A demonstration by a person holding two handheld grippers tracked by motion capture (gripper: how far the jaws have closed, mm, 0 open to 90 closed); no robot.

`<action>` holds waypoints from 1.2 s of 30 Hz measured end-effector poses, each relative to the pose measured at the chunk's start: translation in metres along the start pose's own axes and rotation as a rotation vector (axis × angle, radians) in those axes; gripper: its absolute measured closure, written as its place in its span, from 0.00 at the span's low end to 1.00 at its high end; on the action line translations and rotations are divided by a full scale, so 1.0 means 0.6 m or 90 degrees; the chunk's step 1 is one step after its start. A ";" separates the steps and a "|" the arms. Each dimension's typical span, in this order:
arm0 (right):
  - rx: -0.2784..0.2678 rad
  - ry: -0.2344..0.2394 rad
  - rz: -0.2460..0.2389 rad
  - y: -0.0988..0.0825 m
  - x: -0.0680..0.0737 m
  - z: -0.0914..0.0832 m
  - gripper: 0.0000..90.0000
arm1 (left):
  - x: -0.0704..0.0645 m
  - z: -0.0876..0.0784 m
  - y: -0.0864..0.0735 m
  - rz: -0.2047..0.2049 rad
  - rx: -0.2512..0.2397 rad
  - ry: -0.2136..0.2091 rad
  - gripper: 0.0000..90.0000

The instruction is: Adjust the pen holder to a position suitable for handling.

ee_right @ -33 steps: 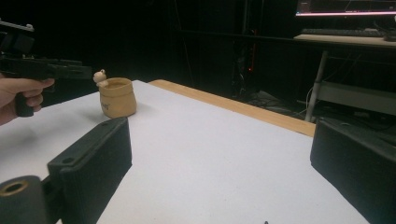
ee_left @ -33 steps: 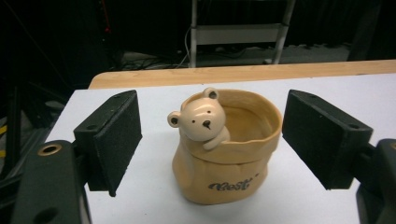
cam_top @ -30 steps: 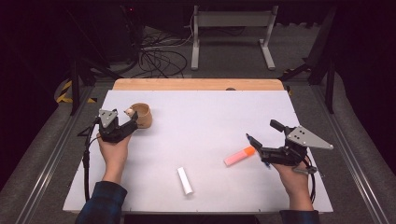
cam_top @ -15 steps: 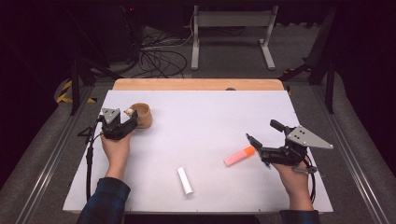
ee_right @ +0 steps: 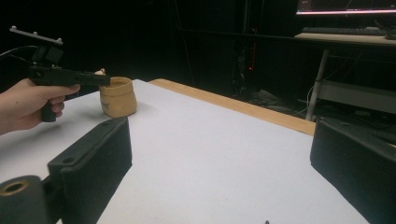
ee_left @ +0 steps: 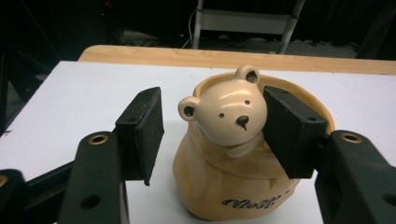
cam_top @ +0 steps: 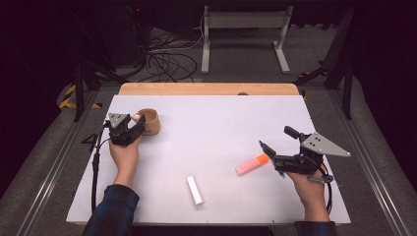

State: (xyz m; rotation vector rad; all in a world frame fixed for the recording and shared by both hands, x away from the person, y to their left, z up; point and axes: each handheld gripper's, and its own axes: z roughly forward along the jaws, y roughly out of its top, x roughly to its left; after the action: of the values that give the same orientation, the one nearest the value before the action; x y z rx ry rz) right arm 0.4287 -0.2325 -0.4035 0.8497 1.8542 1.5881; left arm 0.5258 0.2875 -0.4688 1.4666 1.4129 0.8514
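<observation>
Left gripper [ee_left: 210, 135] has edged forward since a second ago; jaws wide apart around the bear cup [ee_left: 243, 154] near the table's [cam_top: 221, 123] far-left corner, not yet closed. Right gripper [cam_top: 271, 156] unchanged, jaws open, empty. Grasp looks imminent.
</observation>
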 end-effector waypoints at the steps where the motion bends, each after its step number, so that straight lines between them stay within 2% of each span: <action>1: 0.000 0.000 -0.001 0.000 0.000 0.000 0.07 | -0.002 0.001 0.002 0.007 0.006 -0.001 0.47; 4: 0.002 -0.001 0.000 0.000 0.000 0.000 0.07 | -0.008 0.007 0.005 0.022 0.013 0.002 0.51; 10: 0.002 -0.001 0.001 0.000 -0.001 0.000 0.07 | -0.003 0.007 0.007 0.001 0.016 -0.002 0.57; 15: 0.001 0.002 -0.002 -0.001 0.001 0.002 0.07 | -0.002 0.007 0.009 -0.026 0.023 -0.007 0.59; 19: 0.002 0.001 -0.001 -0.001 0.001 0.002 0.07 | 0.002 0.003 0.013 -0.071 0.028 -0.031 0.61; 22: 0.004 0.000 0.000 -0.001 0.000 0.001 0.07 | -0.006 -0.002 0.014 -0.051 0.028 -0.025 0.62; 24: 0.003 -0.001 0.001 -0.001 0.001 0.002 0.07 | -0.010 -0.004 0.014 -0.049 0.030 -0.023 0.62; 26: 0.003 -0.001 0.000 -0.001 0.001 0.002 0.07 | -0.011 -0.005 0.014 -0.063 0.038 -0.038 0.62; 30: 0.003 0.000 0.000 -0.001 0.002 0.003 0.07 | -0.026 -0.008 0.012 -0.053 0.040 -0.054 0.62; 36: 0.006 0.001 -0.002 -0.002 0.002 0.004 0.07 | -0.051 -0.007 0.005 -0.054 0.052 -0.111 0.62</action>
State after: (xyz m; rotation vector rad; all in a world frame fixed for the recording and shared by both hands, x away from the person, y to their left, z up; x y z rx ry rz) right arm 0.4295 -0.2300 -0.4049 0.8495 1.8645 1.5807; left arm 0.5195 0.2579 -0.4610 1.4938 1.3822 0.6047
